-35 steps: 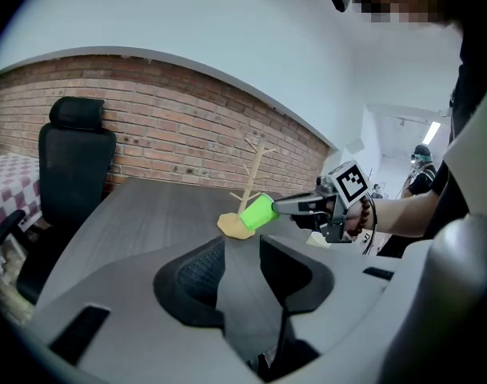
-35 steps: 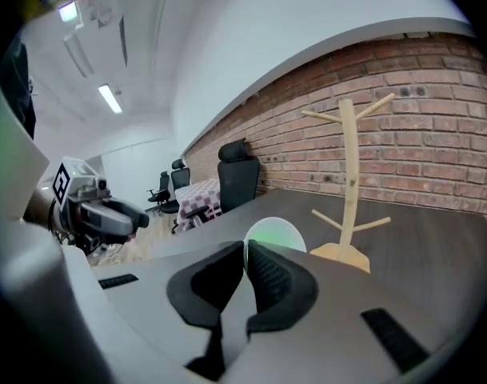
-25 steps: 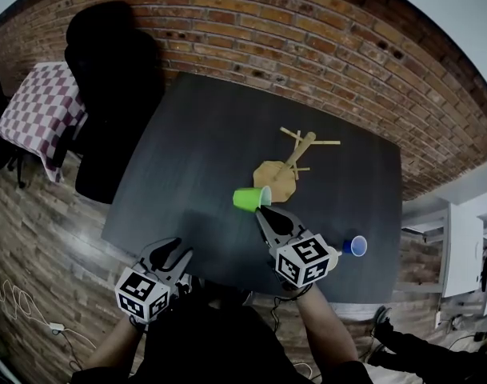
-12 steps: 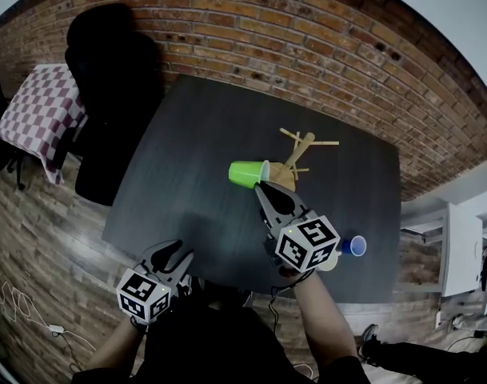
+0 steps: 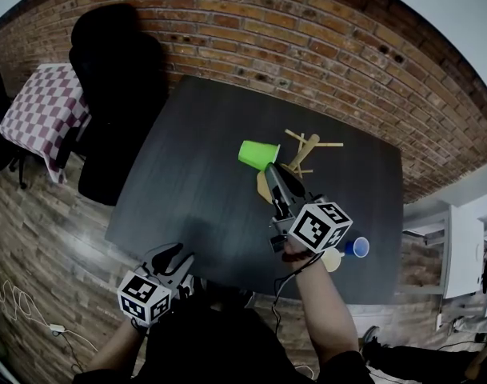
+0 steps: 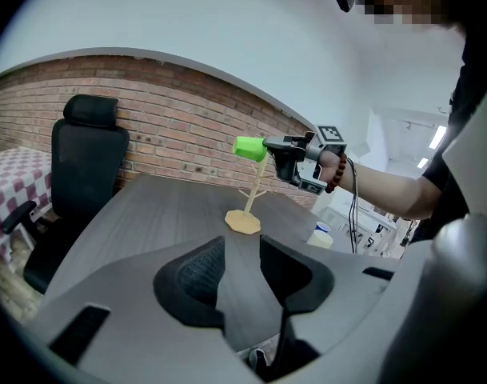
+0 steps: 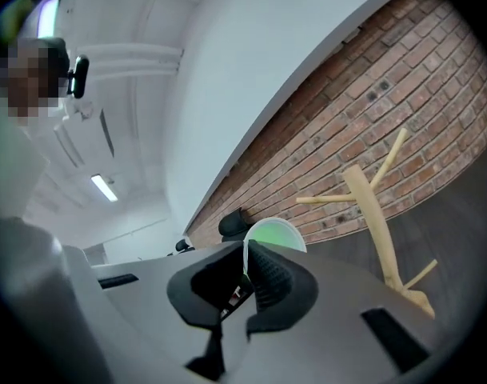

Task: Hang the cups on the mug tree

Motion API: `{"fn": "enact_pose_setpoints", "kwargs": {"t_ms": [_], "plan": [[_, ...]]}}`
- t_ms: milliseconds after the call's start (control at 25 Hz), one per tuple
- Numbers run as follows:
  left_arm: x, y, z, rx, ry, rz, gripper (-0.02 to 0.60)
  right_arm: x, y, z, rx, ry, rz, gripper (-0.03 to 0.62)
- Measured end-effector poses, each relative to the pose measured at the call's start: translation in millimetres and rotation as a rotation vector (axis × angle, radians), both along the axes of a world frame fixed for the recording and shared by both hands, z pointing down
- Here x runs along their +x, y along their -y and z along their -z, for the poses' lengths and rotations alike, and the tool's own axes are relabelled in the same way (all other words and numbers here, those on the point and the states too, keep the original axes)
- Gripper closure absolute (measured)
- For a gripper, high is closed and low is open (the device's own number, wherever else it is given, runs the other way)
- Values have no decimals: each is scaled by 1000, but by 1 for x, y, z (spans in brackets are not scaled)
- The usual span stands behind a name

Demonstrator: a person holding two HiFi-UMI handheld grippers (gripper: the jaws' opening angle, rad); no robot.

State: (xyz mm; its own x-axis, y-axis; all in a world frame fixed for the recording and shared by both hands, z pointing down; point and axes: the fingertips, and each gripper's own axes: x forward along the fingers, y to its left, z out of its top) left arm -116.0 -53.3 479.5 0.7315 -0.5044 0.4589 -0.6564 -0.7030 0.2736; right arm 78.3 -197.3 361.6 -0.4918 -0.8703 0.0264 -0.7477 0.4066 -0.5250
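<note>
The wooden mug tree (image 5: 304,152) stands on its flat base (image 5: 263,186) in the middle of the dark table (image 5: 195,158). My right gripper (image 5: 269,169) is shut on the rim of a green cup (image 5: 257,154) and holds it on its side in the air, just left of the tree's upper pegs. In the right gripper view the cup's rim (image 7: 277,234) is pinched between the pads, with the tree (image 7: 373,208) to the right. My left gripper (image 5: 168,258) stays open with nothing in it at the table's near edge. From there the green cup (image 6: 248,148) shows level with the top of the tree (image 6: 256,189).
A blue cup (image 5: 357,246) and a pale cup (image 5: 332,259) stand near the table's right front corner. A black office chair (image 5: 115,94) is at the left, a checked cloth (image 5: 39,106) beyond it, and a brick wall (image 5: 323,38) behind.
My right gripper has lifted the green cup off the table and carried it up and away, closer to the tree's pegs, rolling as it went. The left gripper has stayed put.
</note>
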Motion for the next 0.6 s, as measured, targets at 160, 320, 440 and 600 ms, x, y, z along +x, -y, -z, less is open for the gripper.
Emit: {"fn": "enact_pose_setpoints", "kwargs": {"t_ms": [160, 320, 440, 600], "plan": [[0, -2, 1, -1, -4, -4, 436, 2, 11, 9, 4, 85, -2, 554], [-2, -2, 3, 7, -5, -5, 436, 3, 21, 14, 8, 112, 2, 554], [-6, -1, 3, 6, -8, 3, 436, 6, 28, 19, 16, 128, -8, 554], [-8, 0, 4, 0, -11, 7, 436, 12, 39, 25, 17, 169, -29, 554]]}}
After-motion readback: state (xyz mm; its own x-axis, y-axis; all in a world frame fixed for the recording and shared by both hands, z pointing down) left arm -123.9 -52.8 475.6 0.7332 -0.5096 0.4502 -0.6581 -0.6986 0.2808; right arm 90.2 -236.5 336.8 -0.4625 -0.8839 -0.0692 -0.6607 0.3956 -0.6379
